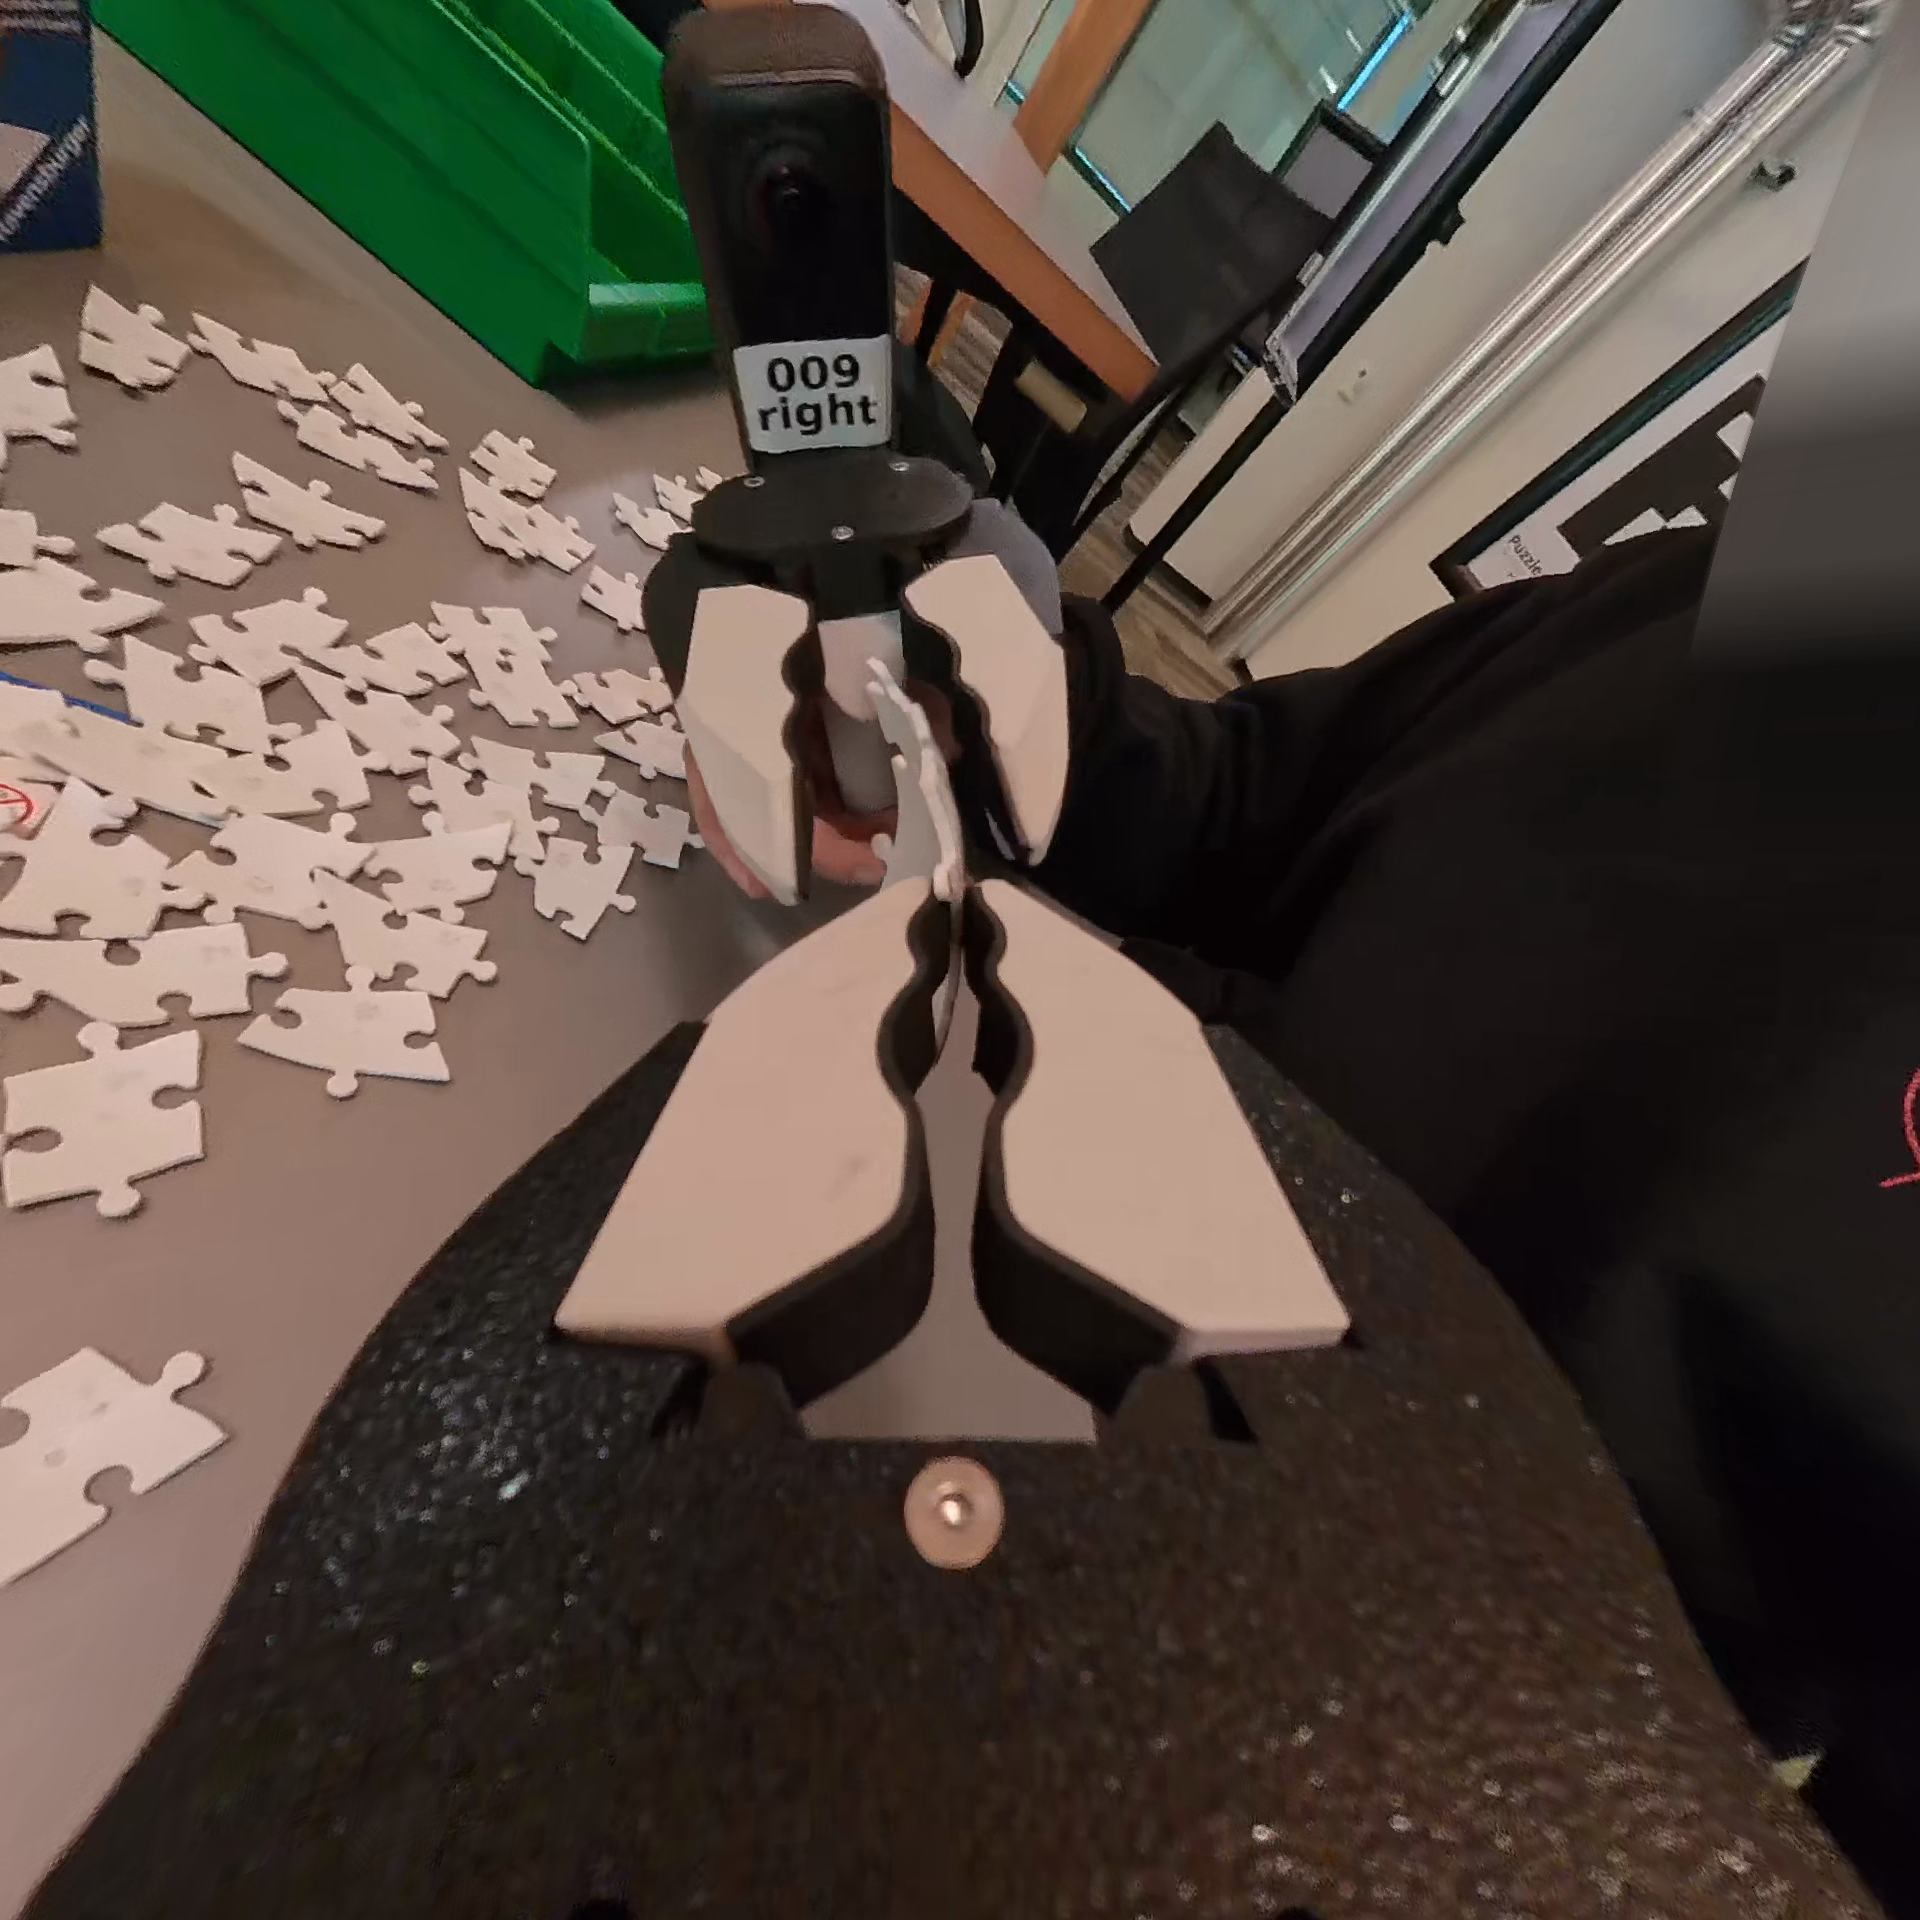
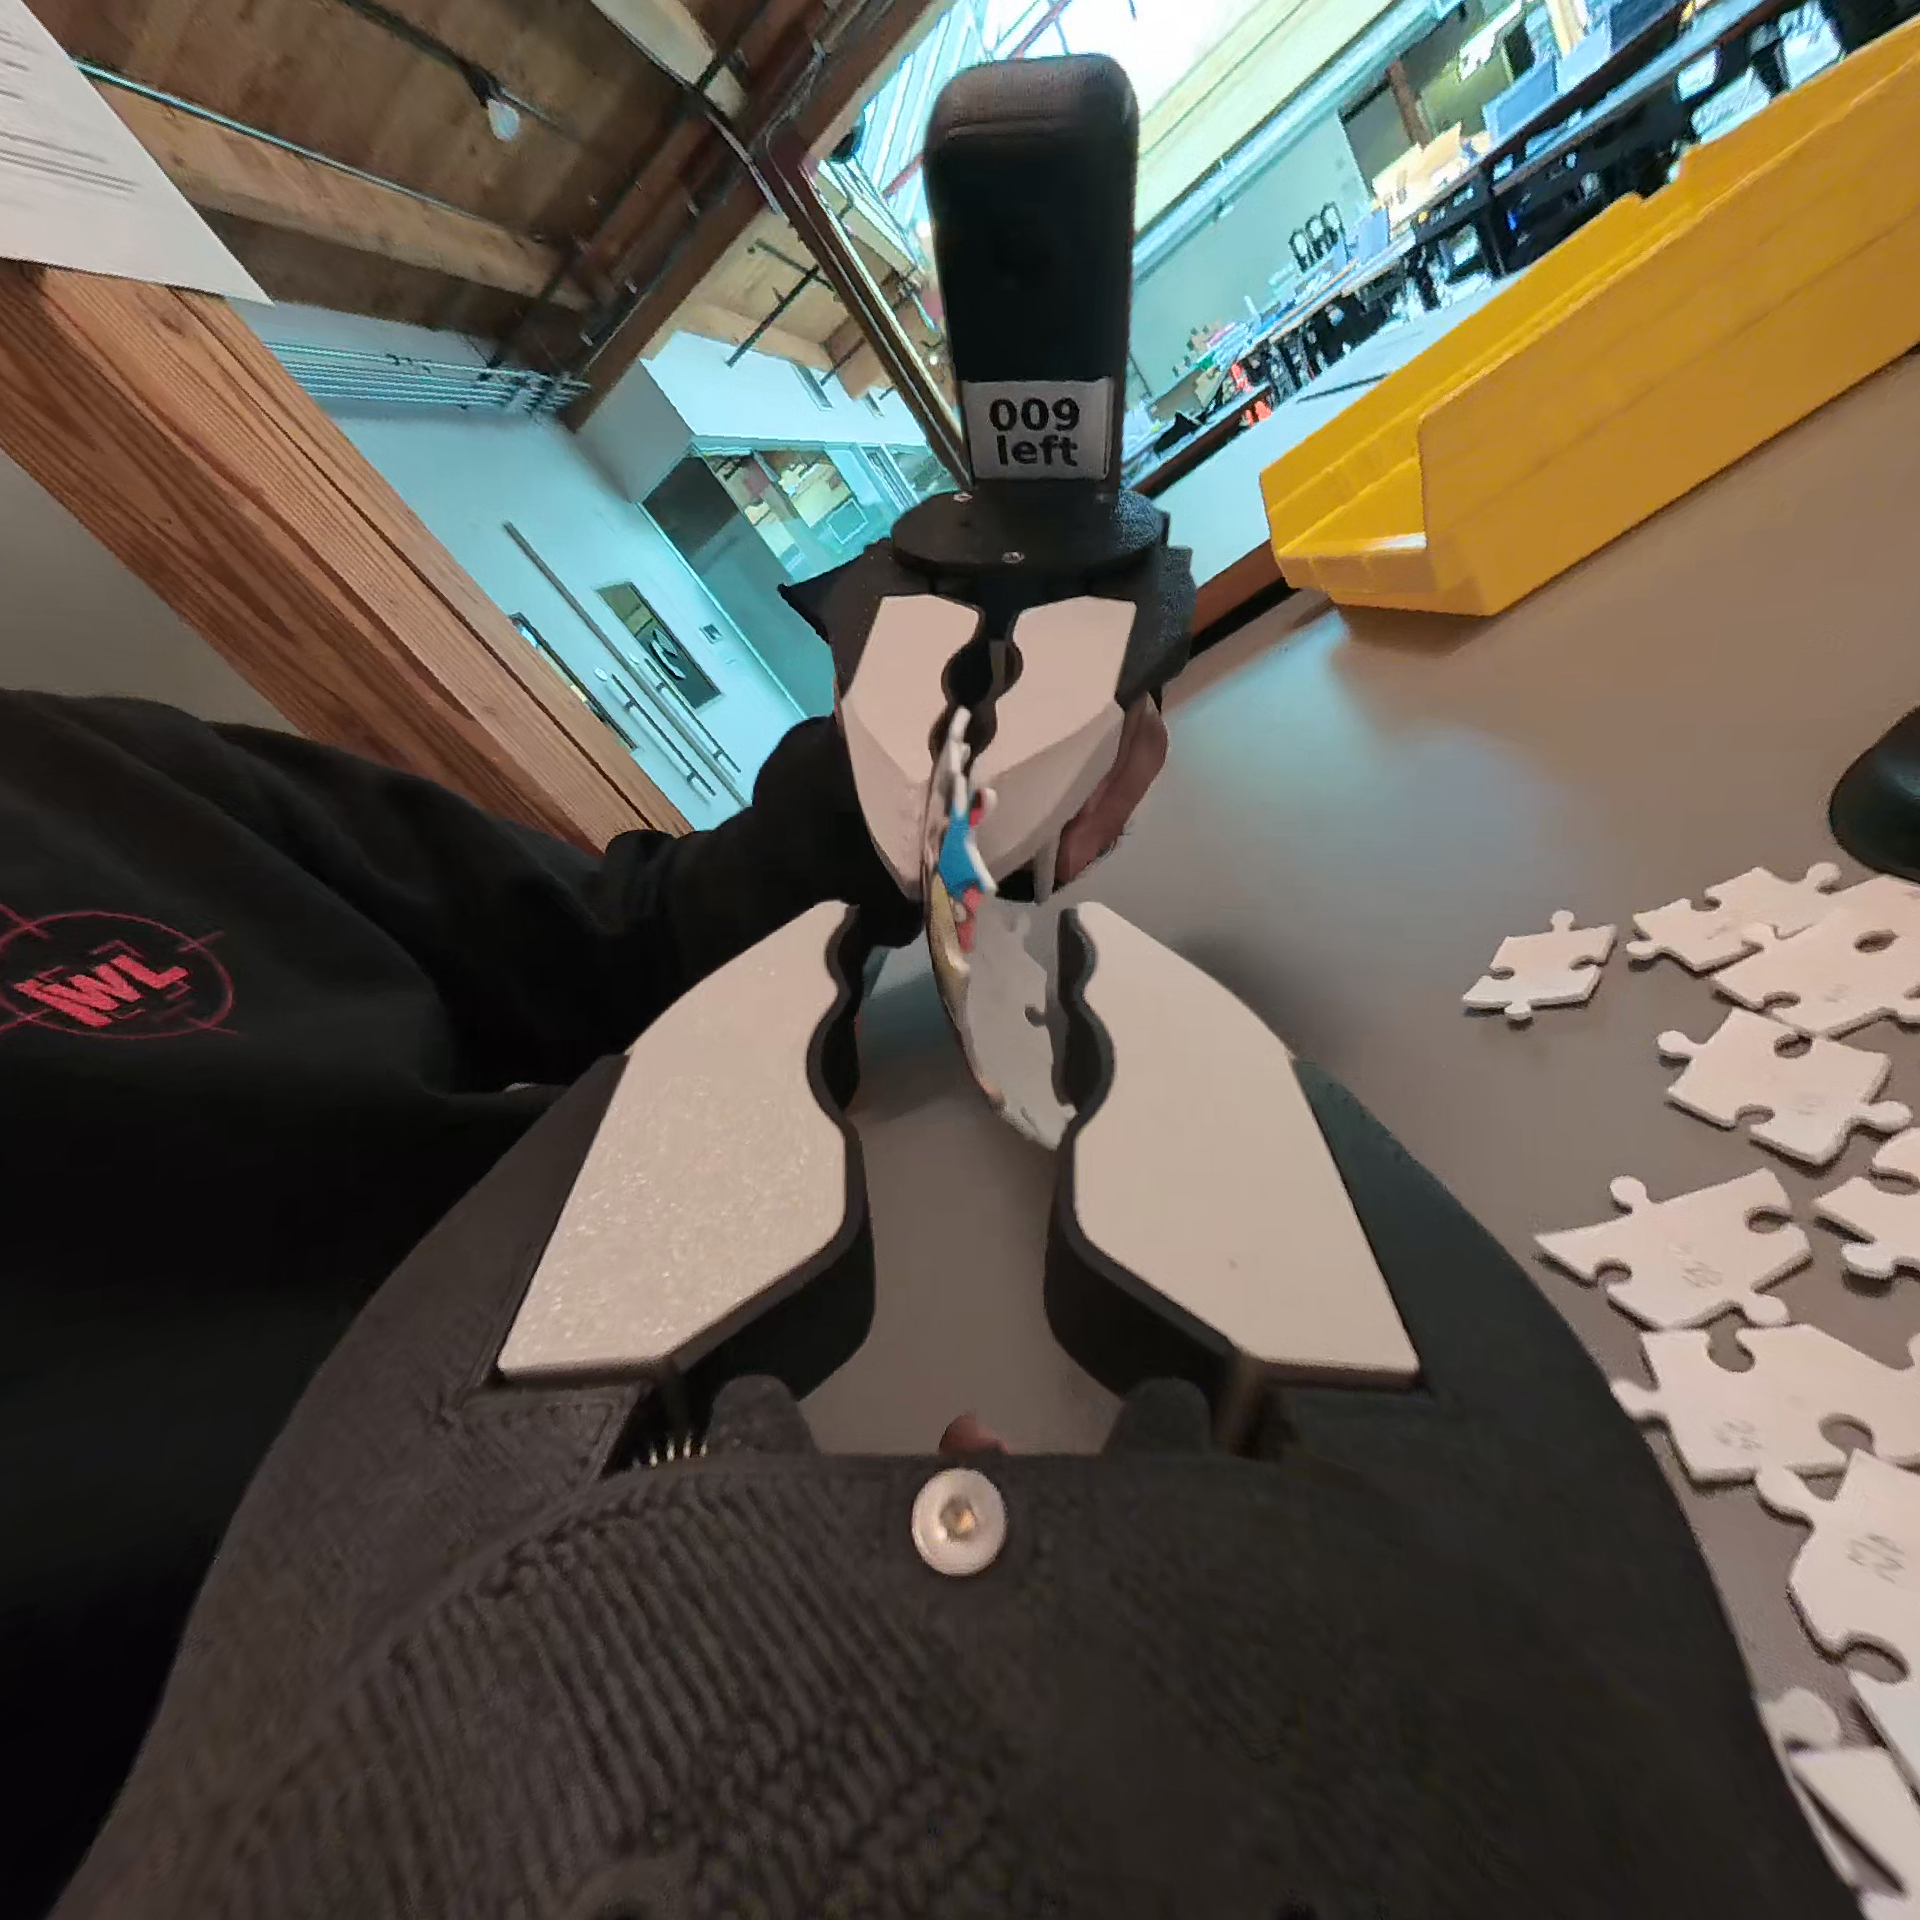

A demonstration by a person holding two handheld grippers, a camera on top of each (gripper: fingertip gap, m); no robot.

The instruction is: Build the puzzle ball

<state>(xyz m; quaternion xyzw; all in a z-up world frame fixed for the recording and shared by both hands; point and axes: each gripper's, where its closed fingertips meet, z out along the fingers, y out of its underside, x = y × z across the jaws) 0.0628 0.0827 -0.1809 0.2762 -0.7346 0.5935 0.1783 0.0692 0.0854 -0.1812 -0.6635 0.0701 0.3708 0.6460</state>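
My left gripper (image 1: 954, 894) is shut on a curved puzzle piece (image 1: 920, 769) held edge-on, white back showing. The piece reaches into the gap of my right gripper (image 1: 904, 862), which faces it with its jaws apart. In the right wrist view my right gripper (image 2: 961, 920) is open, and a white-backed piece (image 2: 1003, 997) lies between its fingers, close to the right finger (image 2: 1195, 1143). That piece seems joined to a coloured piece (image 2: 956, 842) pinched in the left gripper (image 2: 971, 862). Both grippers are held above the grey table (image 1: 312, 1299).
Several loose white pieces (image 1: 312, 779) lie face down on the table, also in the right wrist view (image 2: 1766, 1091). A green bin (image 1: 468, 156), a blue box (image 1: 42, 135) and a yellow bin (image 2: 1558, 416) stand at the back. A person's black sleeve (image 1: 1351, 831) is close. The grippers are tip to tip, or close to it.
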